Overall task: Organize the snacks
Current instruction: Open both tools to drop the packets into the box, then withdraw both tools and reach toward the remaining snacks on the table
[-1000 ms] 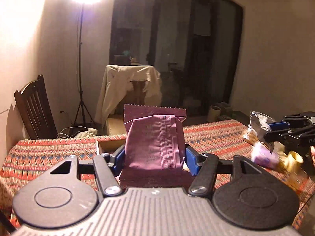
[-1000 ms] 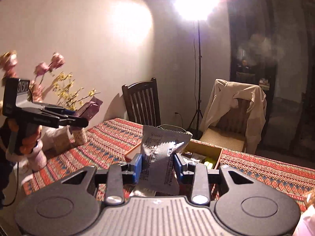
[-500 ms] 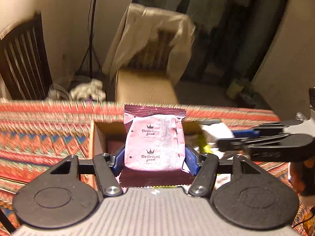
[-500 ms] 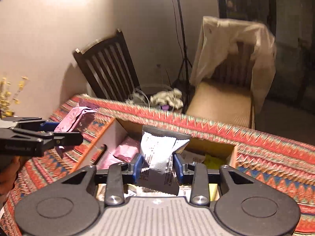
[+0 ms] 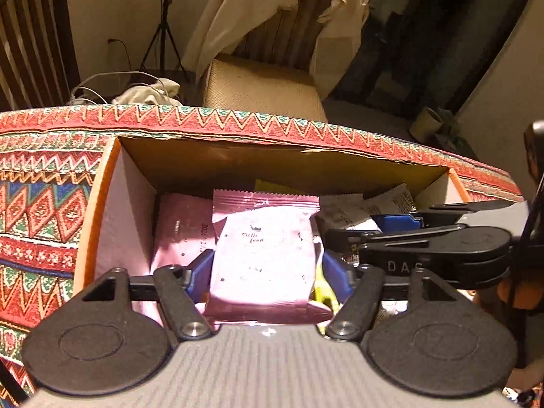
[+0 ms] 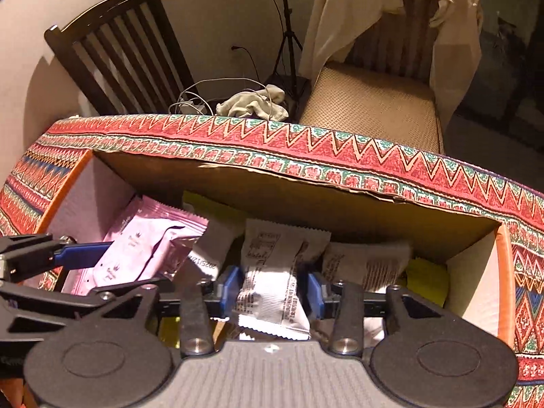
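An open cardboard box point(image 5: 272, 166) sits on the patterned tablecloth point(image 5: 40, 210) and holds several snack packets. My left gripper point(image 5: 268, 268) is down inside it around a pink packet point(image 5: 261, 255). Its jaws are opening and a gap shows at the right pad. My right gripper point(image 6: 272, 289) is in the box point(image 6: 306, 204) too, around a white packet point(image 6: 272, 272). Its jaws are opening, with both pads clear of the wrapper. In each wrist view the other gripper shows at the side: the right gripper point(image 5: 401, 224), and the left gripper point(image 6: 81, 251) beside the pink packet point(image 6: 142, 248).
More pink point(image 5: 180, 227), white point(image 6: 367, 265) and yellow point(image 6: 425, 278) packets lie in the box. Beyond the table's far edge stand a chair draped with a beige jacket point(image 5: 282, 10), a dark wooden chair point(image 6: 119, 47), a light stand, and cables and cloth point(image 6: 255, 102) on the floor.
Both grippers came down from above the table into the box with their packets. Their jaws have widened and the pads have come off the packets.
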